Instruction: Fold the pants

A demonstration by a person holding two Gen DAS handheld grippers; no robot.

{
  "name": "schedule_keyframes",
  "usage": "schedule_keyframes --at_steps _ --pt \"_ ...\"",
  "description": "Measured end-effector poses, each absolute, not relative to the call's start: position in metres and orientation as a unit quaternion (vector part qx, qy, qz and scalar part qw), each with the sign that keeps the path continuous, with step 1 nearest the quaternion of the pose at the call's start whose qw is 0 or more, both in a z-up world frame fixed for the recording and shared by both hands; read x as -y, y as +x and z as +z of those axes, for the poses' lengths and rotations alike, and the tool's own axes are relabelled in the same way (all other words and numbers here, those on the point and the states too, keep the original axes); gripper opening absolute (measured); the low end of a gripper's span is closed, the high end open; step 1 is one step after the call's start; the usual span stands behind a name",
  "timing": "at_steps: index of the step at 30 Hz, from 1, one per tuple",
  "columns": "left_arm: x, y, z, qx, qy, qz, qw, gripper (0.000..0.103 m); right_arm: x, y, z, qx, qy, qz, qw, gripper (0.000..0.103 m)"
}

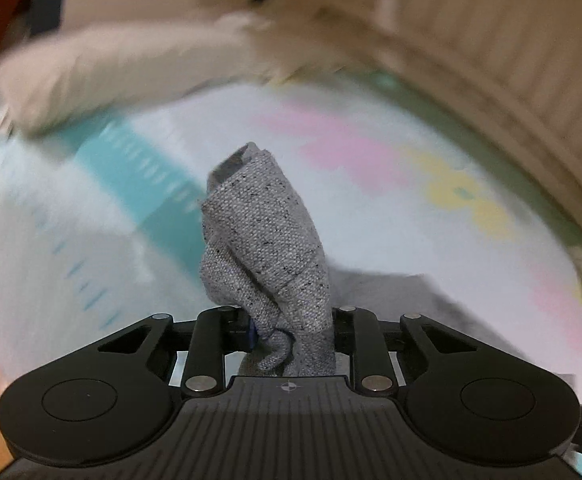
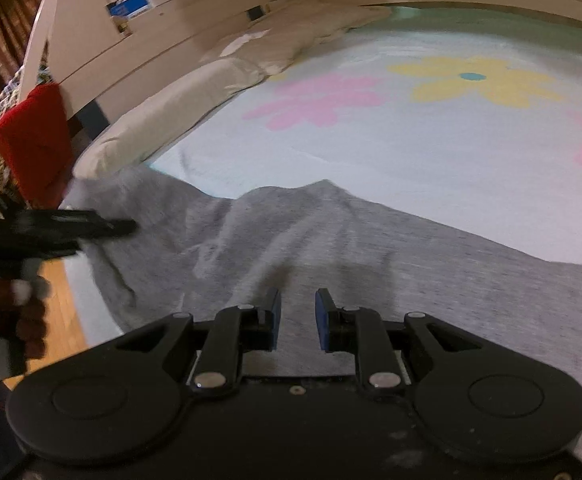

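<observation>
Grey knit pants (image 2: 331,240) lie spread across the near part of a bed. My left gripper (image 1: 251,168) is shut on a bunched fold of the grey pants (image 1: 263,240), which wraps around its fingers and hides them. It also shows in the right wrist view (image 2: 123,226) at the left, holding the cloth's far left edge lifted. My right gripper (image 2: 298,300) is open, its blue-padded fingers (image 2: 275,312) hovering just over the grey cloth with nothing between them.
The bedsheet (image 2: 431,148) is pale with pink and yellow flowers. Beige pillows (image 2: 179,112) line the headboard side. A red cloth (image 2: 35,140) hangs at the left. Wooden floor (image 2: 63,300) shows beside the bed.
</observation>
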State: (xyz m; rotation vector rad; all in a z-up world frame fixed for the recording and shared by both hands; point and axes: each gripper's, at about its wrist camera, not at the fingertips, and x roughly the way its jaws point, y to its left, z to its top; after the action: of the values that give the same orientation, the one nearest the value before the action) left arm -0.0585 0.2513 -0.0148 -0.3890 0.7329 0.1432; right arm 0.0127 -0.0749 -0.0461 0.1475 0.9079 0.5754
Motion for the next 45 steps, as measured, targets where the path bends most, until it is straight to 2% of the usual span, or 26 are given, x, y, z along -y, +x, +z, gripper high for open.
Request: schedule_keyframes --at_steps 5,10,14,20,22,24,26,30,33,36,41,45 --pt "-0.183 -0.068 0.030 -0.303 -0.137 -0.003 0.943 0.023 0.109 0.017 -0.047 -0.434 0.094 0.235 0.865 0.020" --pt "-0.094 -0.067 0.048 -0.284 -0.090 -0.097 0.950 0.023 0.147 0.019 -0.049 -0.431 0.104 0.193 0.875 0.020" --pt "-0.020 -0.053 0.026 -0.315 -0.069 -0.151 0.934 0.024 0.179 0.022 -0.052 -0.435 0.121 0.149 0.880 0.020" --pt "0.062 -0.030 -0.036 -0.414 -0.034 -0.178 0.892 0.029 0.229 0.024 -0.062 -0.457 0.136 0.059 0.877 0.021" --pt "0.068 -0.031 -0.040 -0.418 -0.025 -0.172 0.892 0.033 0.245 0.024 -0.063 -0.458 0.133 0.025 0.879 0.022" --pt "0.070 -0.031 -0.031 -0.410 -0.030 -0.181 0.894 0.044 0.258 0.023 -0.061 -0.449 0.136 0.001 0.883 0.023" --pt "0.067 -0.034 -0.020 -0.399 -0.039 -0.208 0.892 0.048 0.268 0.022 -0.057 -0.437 0.145 -0.012 0.888 0.023" --pt "0.073 -0.049 -0.006 -0.368 0.000 -0.241 0.898 0.062 0.278 0.019 -0.047 -0.414 0.163 -0.027 0.895 0.024" --pt "0.064 -0.048 -0.007 -0.366 -0.004 -0.237 0.900 0.062 0.276 0.013 -0.044 -0.396 0.175 -0.020 0.901 0.027" --pt "0.043 -0.037 -0.017 -0.390 -0.017 -0.194 0.900 0.062 0.271 0.015 -0.045 -0.393 0.186 0.014 0.900 0.035" --pt "-0.008 -0.021 -0.038 -0.441 -0.070 -0.113 0.888 0.062 0.256 0.018 -0.061 -0.418 0.180 0.077 0.887 0.042" --pt "-0.028 -0.016 -0.059 -0.483 -0.069 -0.097 0.867 0.062 0.248 0.021 -0.075 -0.440 0.168 0.092 0.877 0.045"
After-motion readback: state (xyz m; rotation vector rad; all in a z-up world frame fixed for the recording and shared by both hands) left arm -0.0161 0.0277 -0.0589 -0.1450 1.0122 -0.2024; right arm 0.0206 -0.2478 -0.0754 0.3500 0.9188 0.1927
